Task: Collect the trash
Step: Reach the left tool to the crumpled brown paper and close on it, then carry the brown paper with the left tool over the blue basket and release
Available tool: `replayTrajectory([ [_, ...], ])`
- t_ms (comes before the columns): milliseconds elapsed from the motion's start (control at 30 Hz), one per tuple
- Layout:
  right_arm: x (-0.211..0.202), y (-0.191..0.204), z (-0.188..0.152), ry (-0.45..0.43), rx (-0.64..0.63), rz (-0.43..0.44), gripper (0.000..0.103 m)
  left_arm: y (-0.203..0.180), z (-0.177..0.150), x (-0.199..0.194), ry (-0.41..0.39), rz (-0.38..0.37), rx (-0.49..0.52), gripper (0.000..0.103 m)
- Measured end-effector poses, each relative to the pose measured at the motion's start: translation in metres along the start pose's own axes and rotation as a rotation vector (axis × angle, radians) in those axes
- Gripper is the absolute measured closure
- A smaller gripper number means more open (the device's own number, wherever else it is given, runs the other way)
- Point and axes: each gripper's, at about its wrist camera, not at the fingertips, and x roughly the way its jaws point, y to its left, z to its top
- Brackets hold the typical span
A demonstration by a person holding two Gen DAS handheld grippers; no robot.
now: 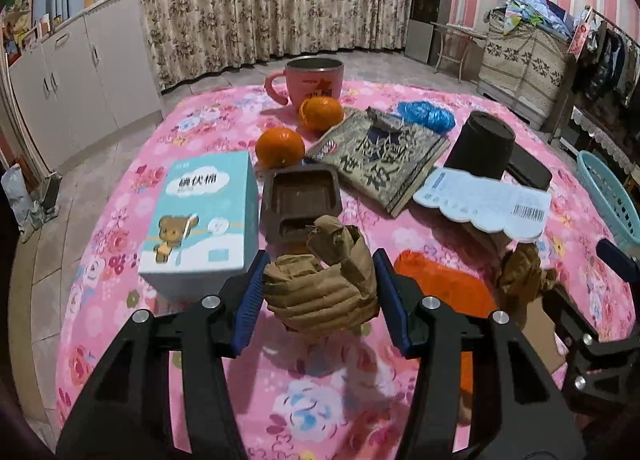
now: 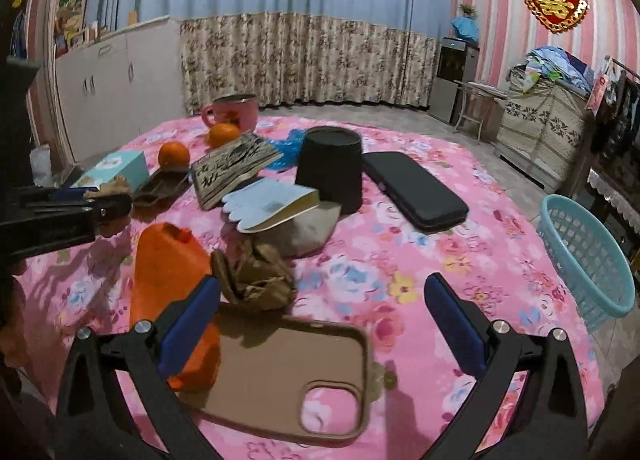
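**One paper wad gripped, a second still lying loose, basket not yet filled as far as can be seen**

Nearest in the left wrist view, the left gripper (image 1: 320, 292) is about half open, and both blue pads press the sides of a crumpled brown paper wad (image 1: 322, 288), lifted just clear of the pink floral surface (image 1: 320, 400). This first pickup looks done; carrying it to a bin is still ahead.

In the right wrist view, the right gripper (image 2: 320, 320) stands wide open, holding nothing, hovering over a tan phone case (image 2: 280, 372). Just beyond its left finger lies a second crumpled paper wad (image 2: 256, 278), beside an orange plastic piece (image 2: 168, 268); it is untouched and probably the next target.

Farther back, a blue plastic scrap (image 1: 426, 115) by the book (image 1: 380, 155) may also be trash. The turquoise basket (image 2: 584, 256) at the right edge of the surface is the likely destination; nothing can be seen inside it from here.
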Motion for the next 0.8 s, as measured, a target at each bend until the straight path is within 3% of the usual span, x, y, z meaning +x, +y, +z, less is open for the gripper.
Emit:
replayTrajectory([
  [300, 0.018, 0.003, 0.008, 0.071, 0.065, 0.024, 0.005, 0.010, -0.006, -0.005, 0.017, 0.007, -0.022, 0.052],
  [467, 0.021, 0.009, 0.011, 0.105, 0.056, 0.026, 0.020, 0.015, -0.007, -0.009, 0.034, 0.003, -0.035, 0.052],
  [633, 0.026, 0.011, 0.010, 0.132, 0.063, 0.070, 0.047, 0.014, -0.008, -0.014, 0.039, 0.001, -0.034, 0.052],
  [800, 0.028, 0.015, 0.012, 0.143, 0.055, 0.098, 0.062, 0.012, -0.008, -0.016, 0.044, 0.002, -0.028, 0.052],
])
